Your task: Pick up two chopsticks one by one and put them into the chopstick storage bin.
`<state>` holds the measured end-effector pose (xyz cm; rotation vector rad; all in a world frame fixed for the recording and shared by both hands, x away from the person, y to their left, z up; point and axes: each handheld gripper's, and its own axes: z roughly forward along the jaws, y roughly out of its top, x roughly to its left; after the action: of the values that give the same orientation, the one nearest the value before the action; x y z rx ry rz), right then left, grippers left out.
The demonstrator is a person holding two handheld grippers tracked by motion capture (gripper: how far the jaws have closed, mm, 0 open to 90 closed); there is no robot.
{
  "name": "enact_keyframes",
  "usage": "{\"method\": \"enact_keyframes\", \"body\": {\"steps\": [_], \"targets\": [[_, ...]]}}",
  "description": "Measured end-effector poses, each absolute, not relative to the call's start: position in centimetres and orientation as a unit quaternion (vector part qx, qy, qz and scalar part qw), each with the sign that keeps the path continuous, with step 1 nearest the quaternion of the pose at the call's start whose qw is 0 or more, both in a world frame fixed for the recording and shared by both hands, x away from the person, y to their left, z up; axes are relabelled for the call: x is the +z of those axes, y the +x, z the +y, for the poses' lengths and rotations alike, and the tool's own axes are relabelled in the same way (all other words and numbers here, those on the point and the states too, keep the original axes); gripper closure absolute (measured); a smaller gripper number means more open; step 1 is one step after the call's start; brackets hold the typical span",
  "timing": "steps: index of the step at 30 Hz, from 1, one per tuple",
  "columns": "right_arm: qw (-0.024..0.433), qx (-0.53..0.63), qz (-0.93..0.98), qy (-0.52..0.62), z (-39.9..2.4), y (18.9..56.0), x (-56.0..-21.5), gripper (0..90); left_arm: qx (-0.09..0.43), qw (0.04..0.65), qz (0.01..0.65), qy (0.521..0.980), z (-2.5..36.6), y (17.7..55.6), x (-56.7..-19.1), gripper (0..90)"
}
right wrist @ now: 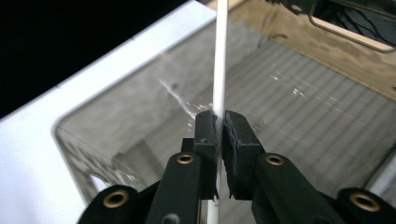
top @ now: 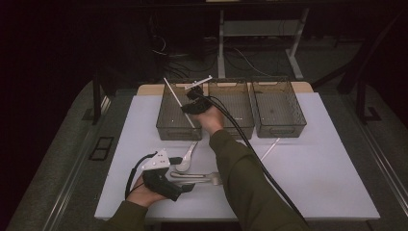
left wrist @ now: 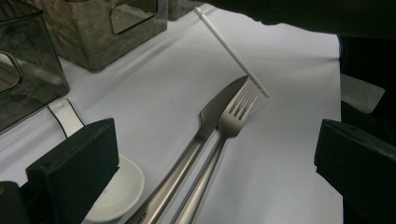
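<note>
1. Two grippers are working at a white table point(top: 312, 183), seen from above the person's side. Nearest, the left gripper point(top: 188, 185) is resting low, its jaws standing wide apart with nothing between them, aimed at the cutlery lying on the table.

2. Just ahead of it, a knife point(left wrist: 205, 126) and a fork point(left wrist: 231, 123) are lying side by side, touching along their handles, with a white ceramic spoon point(left wrist: 116, 191) beside them. A risk here: with the knife and fork lying this close, a closing grip could be catching both at once or nudging one askew.

3. A little farther on, a white chopstick point(left wrist: 231, 49) is lying loose on the table, its end near the fork's tines (a bump from the fork could be sending it rolling).

4. Farther still, the right gripper point(right wrist: 219, 122) is reaching over the left-hand of three clear bins point(top: 172, 126) at the far side. Its jaws are clenched on a second white chopstick point(right wrist: 220, 56), gripping it partway along so that a long end is sticking up and leaning out beyond the bin's rim.

5. The likeliest trouble, in my judgement: the thin, smooth stick could be pivoting or slipping in the narrow pads, or, if let go while tilted, could be propping against the bin wall or tipping out instead of lying flat inside.

6. The middle bin point(top: 235, 111) and the right-hand bin point(top: 279, 111) are standing alongside; drifting sideways could be landing the stick in the wrong one.
</note>
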<state>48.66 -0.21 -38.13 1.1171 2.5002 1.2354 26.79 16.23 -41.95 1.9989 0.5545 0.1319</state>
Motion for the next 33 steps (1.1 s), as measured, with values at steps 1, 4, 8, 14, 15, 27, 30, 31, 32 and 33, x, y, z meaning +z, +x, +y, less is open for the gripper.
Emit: {"method": "enact_keyframes", "body": {"steps": [1,4,8,14,15,27,30,31,32,33], "targets": [[0.065,0.413,0.829,0.372,-0.3,48.7,-38.2,75.6,0.055,0.507,0.229,0.829,16.2,26.8,-42.0,0.0],[0.067,0.417,0.830,0.364,-0.6,48.5,-37.8,68.4,0.055,0.505,0.228,0.830,16.2,26.8,-42.0,0.0],[0.063,0.438,0.827,0.346,-1.7,47.8,-36.8,59.3,0.056,0.505,0.228,0.831,16.2,26.8,-42.0,0.0],[0.060,0.457,0.825,0.327,-4.7,45.6,-35.6,48.6,0.059,0.501,0.225,0.834,16.1,26.7,-42.1,0.0],[0.057,0.457,0.827,0.323,-5.4,45.1,-35.5,47.6,0.060,0.501,0.223,0.834,16.1,26.7,-42.1,0.0],[0.087,0.435,0.850,0.286,-14.2,39.4,-34.8,53.1,0.063,0.500,0.229,0.833,16.3,26.6,-42.3,0.0],[0.091,0.433,0.851,0.284,-16.6,38.4,-34.7,58.0,0.063,0.499,0.231,0.833,16.3,26.6,-42.3,0.0],[0.090,0.432,0.851,0.286,-17.3,38.0,-34.8,59.3,0.065,0.497,0.230,0.834,16.4,26.7,-42.3,0.0],[0.090,0.433,0.849,0.288,-18.0,37.7,-34.9,60.6,0.065,0.497,0.231,0.834,16.4,26.6,-42.3,0.0],[0.091,0.434,0.848,0.290,-18.7,37.4,-35.1,62.3,0.065,0.496,0.232,0.834,16.4,26.6,-42.3,0.0]]}}
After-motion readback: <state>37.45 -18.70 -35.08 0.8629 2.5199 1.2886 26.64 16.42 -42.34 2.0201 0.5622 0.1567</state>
